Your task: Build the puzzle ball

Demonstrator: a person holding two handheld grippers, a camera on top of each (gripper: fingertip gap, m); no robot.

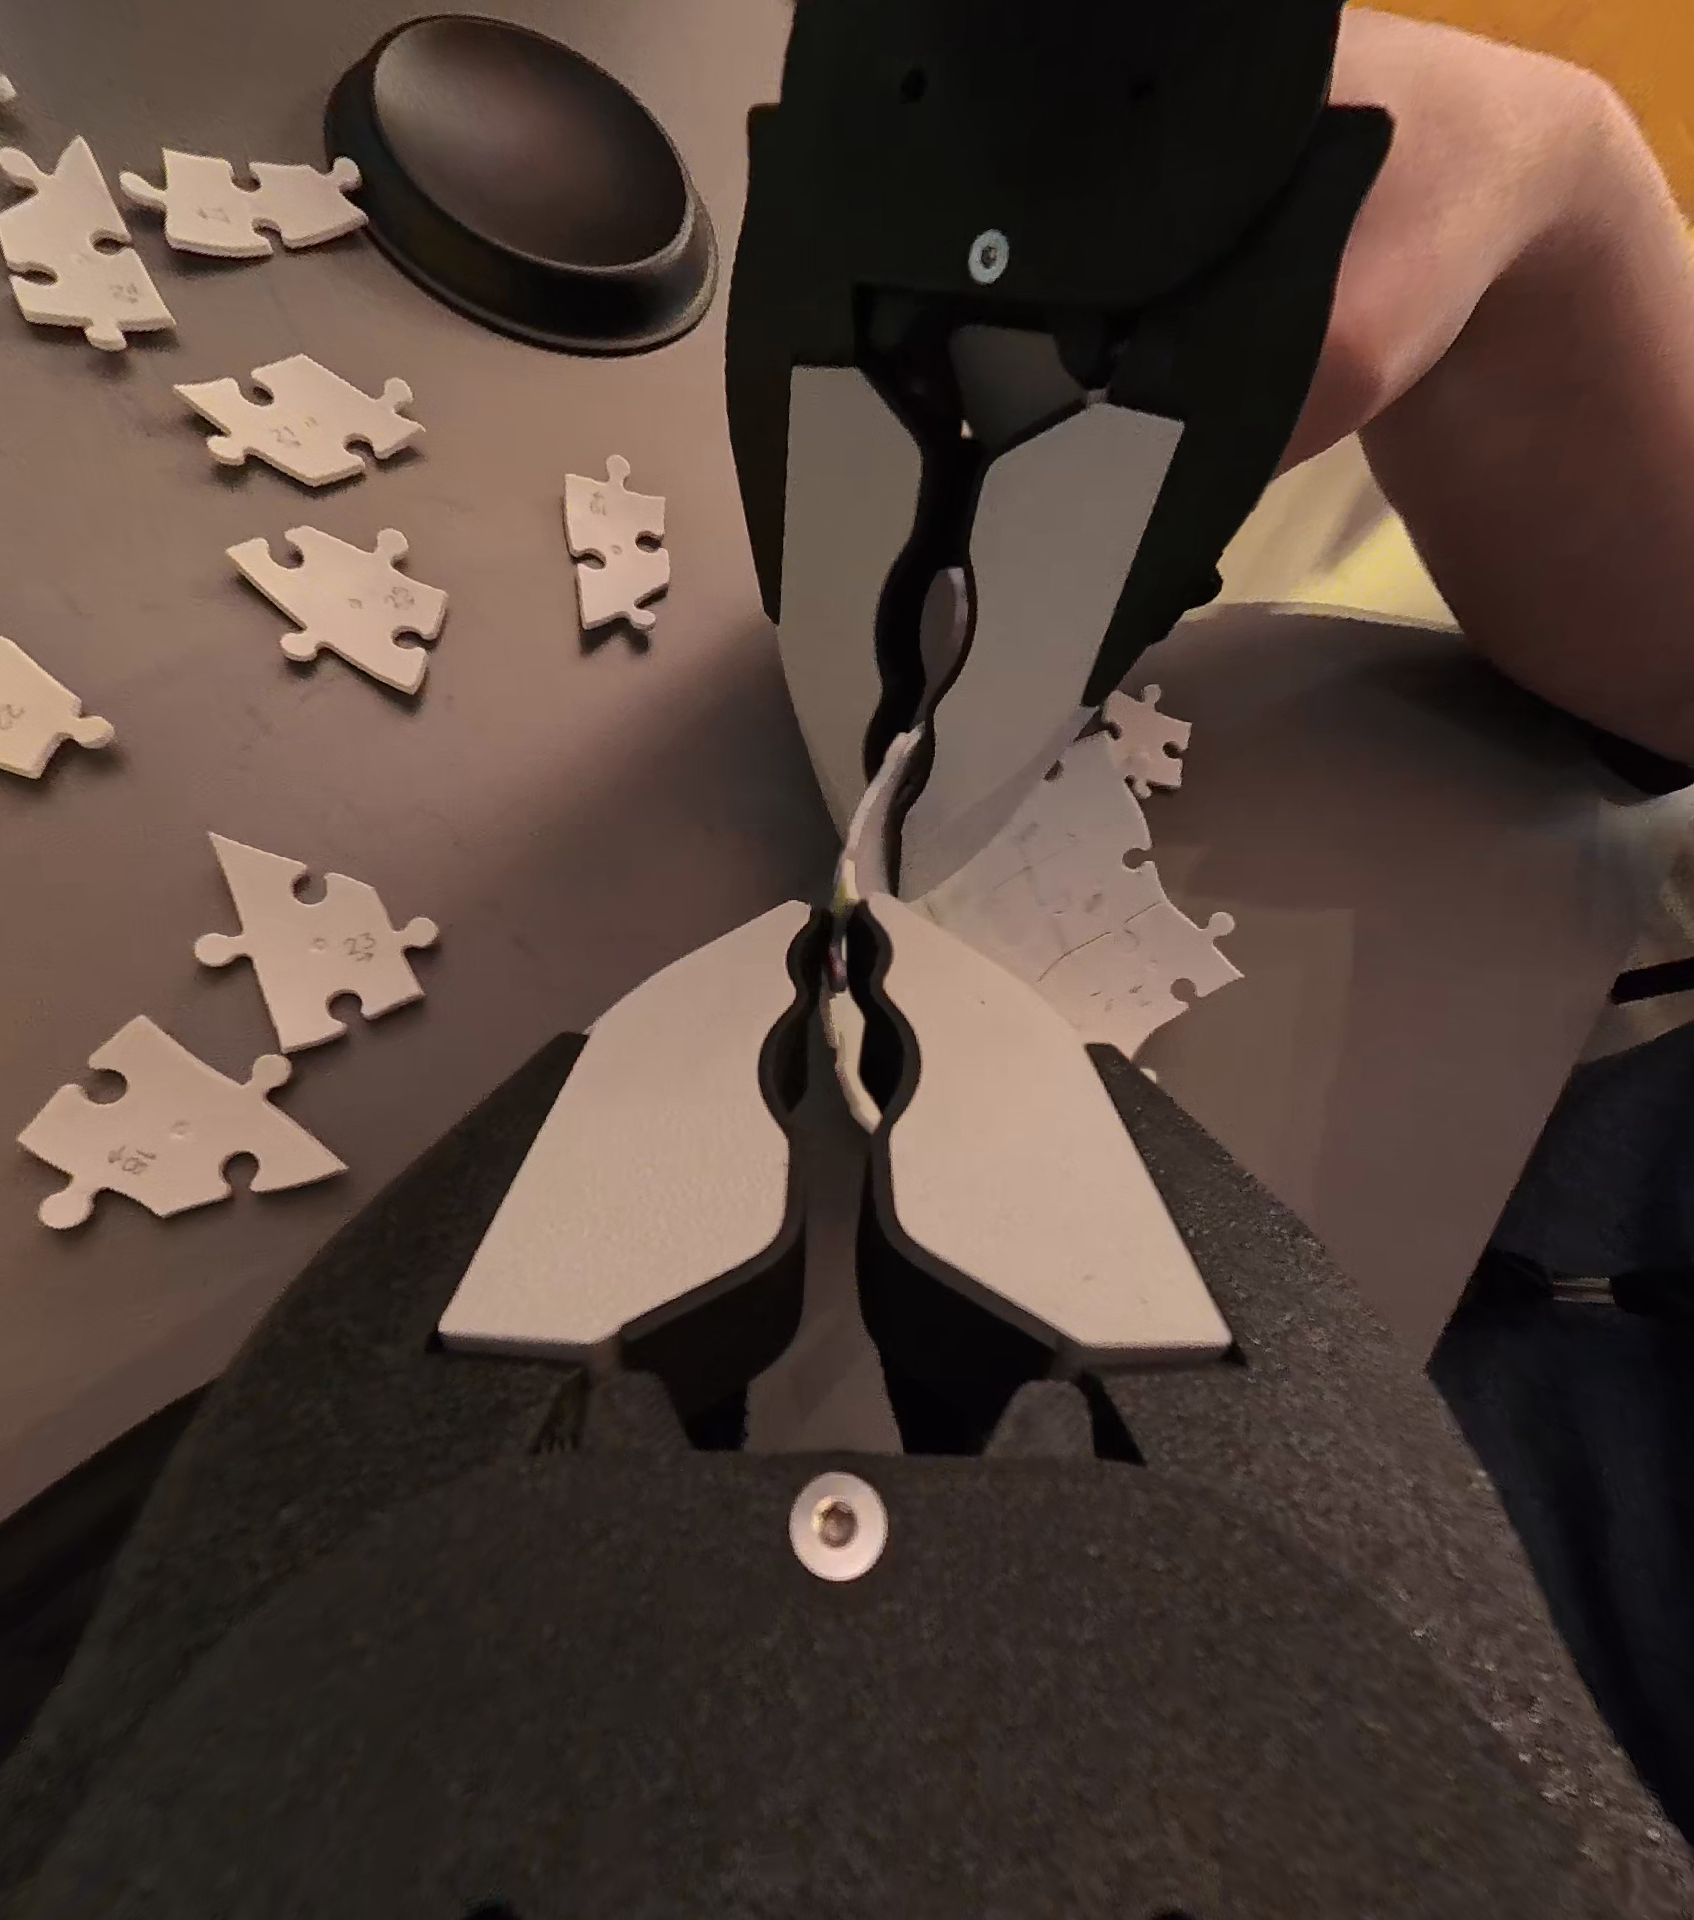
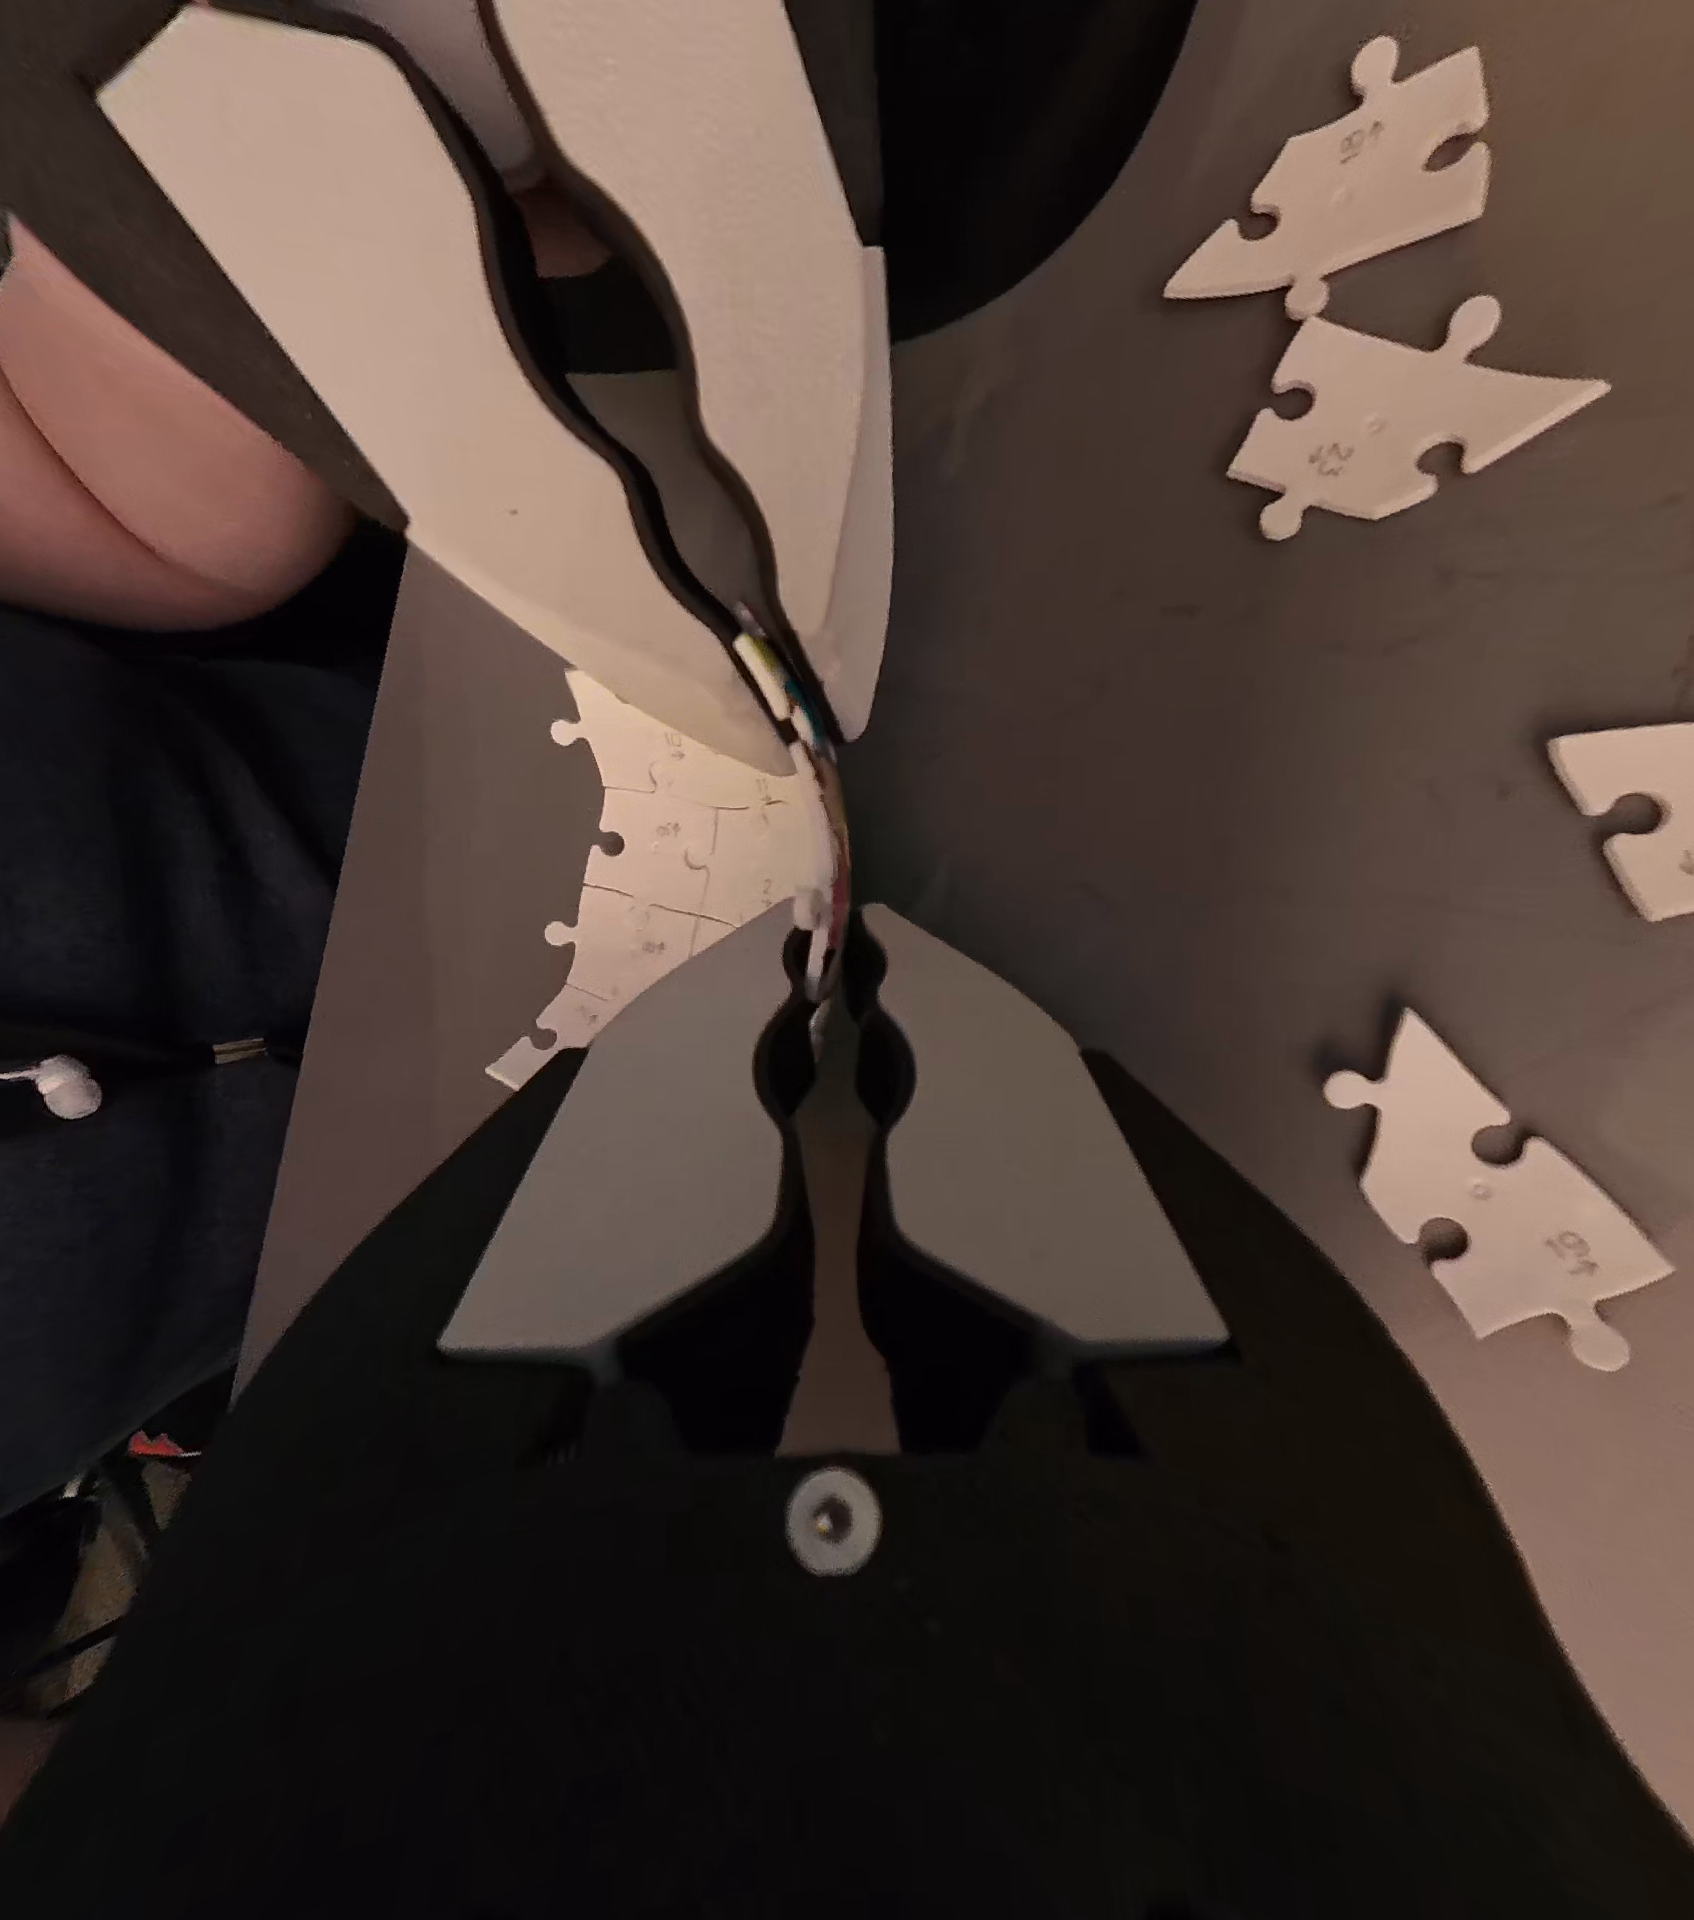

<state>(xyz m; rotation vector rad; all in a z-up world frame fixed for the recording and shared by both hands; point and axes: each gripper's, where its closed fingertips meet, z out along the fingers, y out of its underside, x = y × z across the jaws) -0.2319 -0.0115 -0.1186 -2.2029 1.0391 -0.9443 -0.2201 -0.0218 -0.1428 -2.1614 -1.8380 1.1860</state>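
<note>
A curved, joined section of white puzzle pieces [image 1: 1097, 914] is held on edge above the dark table [image 1: 531, 831]. My left gripper [image 1: 832, 920] is shut on its near rim. My right gripper [image 1: 890, 764] comes from the far side and is shut on the same rim just beyond. In the right wrist view the section [image 2: 677, 862] bulges to the left, with my right gripper [image 2: 838, 940] below it and the left gripper [image 2: 807, 707] above. A coloured printed face shows as a thin strip between the fingers. The grip points themselves are mostly hidden.
Several loose white pieces lie face down left of the grippers [image 1: 318, 951] [image 1: 344, 597] [image 1: 614, 545], and to the right in the right wrist view [image 2: 1404, 426] [image 2: 1497, 1195]. A black round stand [image 1: 521, 177] sits at the back. A person's arm [image 1: 1549, 416] and lap [image 1: 1653, 1351] are at the right. The tips of both grippers are at nearly the same place.
</note>
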